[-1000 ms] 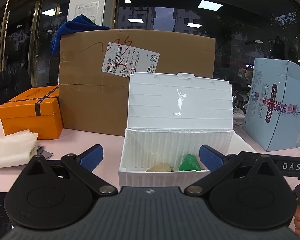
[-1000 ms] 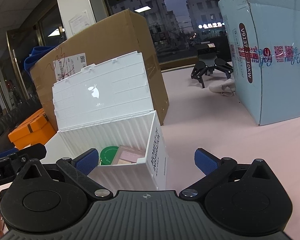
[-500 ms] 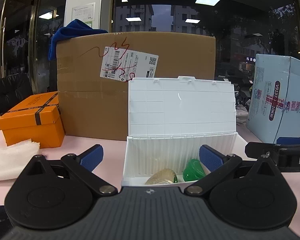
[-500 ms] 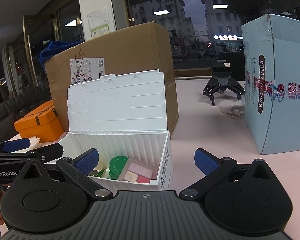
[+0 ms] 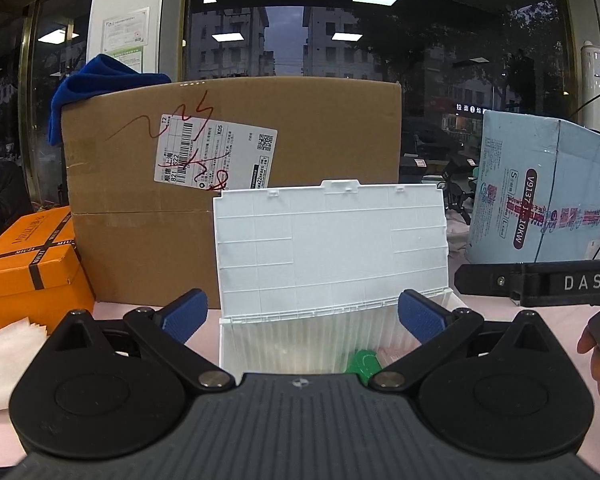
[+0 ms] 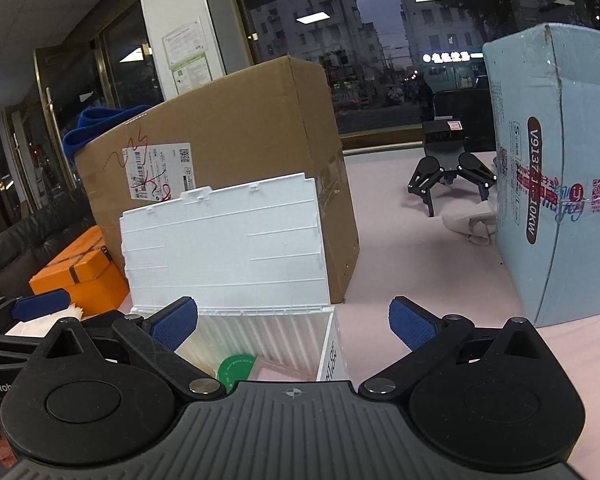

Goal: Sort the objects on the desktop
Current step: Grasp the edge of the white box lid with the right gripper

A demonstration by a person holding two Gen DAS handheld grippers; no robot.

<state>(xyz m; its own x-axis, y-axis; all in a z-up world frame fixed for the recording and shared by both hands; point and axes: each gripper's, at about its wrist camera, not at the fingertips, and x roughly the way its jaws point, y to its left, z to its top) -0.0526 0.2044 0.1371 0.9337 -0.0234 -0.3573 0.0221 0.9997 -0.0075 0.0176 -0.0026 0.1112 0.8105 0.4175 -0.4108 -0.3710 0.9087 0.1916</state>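
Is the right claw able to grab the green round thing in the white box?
Probably yes. The white box has its lid standing up, so the top is open, and the green round thing lies uncovered inside. The right claw is open and empty just above it.

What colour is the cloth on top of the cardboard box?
Blue. The cloth shows best in the left wrist view, draped over the cardboard box.

The white storage box (image 5: 332,248) now sits lower in both frames than a second ago, its lid filling the centre. The green item (image 5: 364,364) inside is mostly hidden behind the left gripper (image 5: 300,316) body, and the tan object no longer shows.
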